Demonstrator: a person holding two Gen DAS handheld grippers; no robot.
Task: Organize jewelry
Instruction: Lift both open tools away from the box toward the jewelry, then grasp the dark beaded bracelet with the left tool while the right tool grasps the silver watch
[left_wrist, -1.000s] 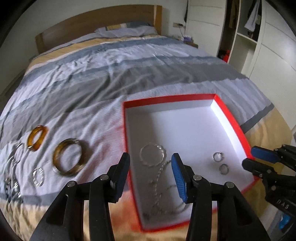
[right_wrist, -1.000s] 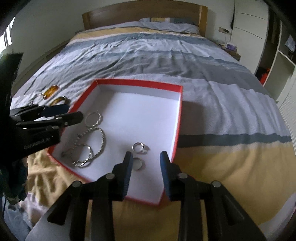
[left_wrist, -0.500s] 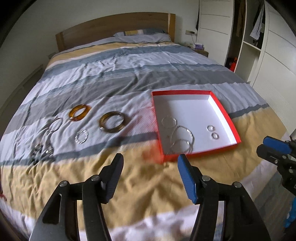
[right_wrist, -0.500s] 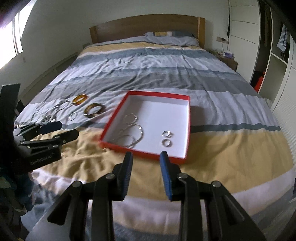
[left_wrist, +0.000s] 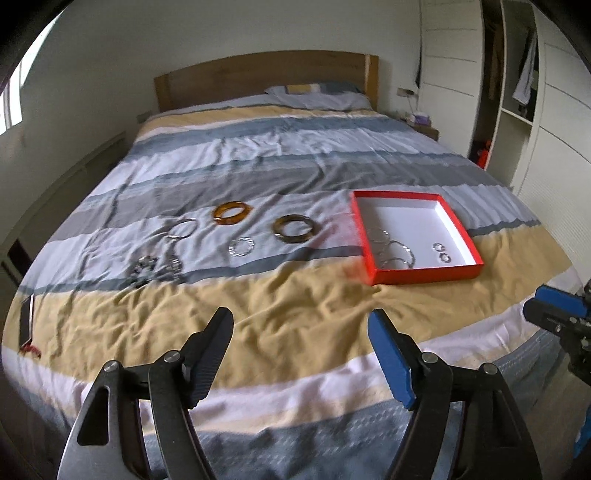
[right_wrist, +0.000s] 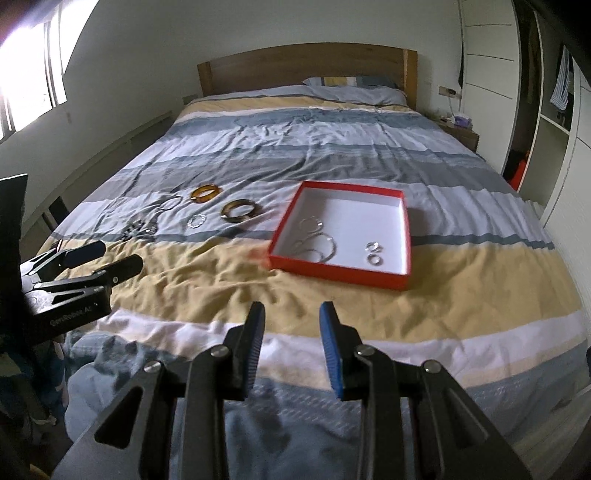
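Observation:
A red box (left_wrist: 424, 275) (right_wrist: 332, 275) with a white inside lies on the bed. It holds silver bangles (left_wrist: 397, 254) (right_wrist: 317, 245) and two small rings (left_wrist: 442, 252) (right_wrist: 375, 254). On the cover to its left lie an amber bangle (left_wrist: 232, 213) (right_wrist: 205, 193), a brown bangle (left_wrist: 294, 228) (right_wrist: 238, 210), a small silver bangle (left_wrist: 241, 246) (right_wrist: 196, 220), a thin hoop (left_wrist: 181, 229) and a dark tangle of jewelry (left_wrist: 155, 267) (right_wrist: 140, 227). My left gripper (left_wrist: 300, 325) (right_wrist: 118, 258) is open and empty, well back over the bed's foot. My right gripper (right_wrist: 291, 314) (left_wrist: 532, 301) is open and empty there too.
The striped bed cover (left_wrist: 295, 321) is rumpled. A phone (left_wrist: 26, 319) lies at the bed's left edge. A wooden headboard (left_wrist: 266, 74) stands at the far end. A wardrobe and shelves (left_wrist: 517, 92) line the right wall, with a nightstand (left_wrist: 421, 123) beside the bed.
Both grippers have pulled far back from the red box to the foot of the bed. The left jaws have opened wider. The jewelry has not moved.

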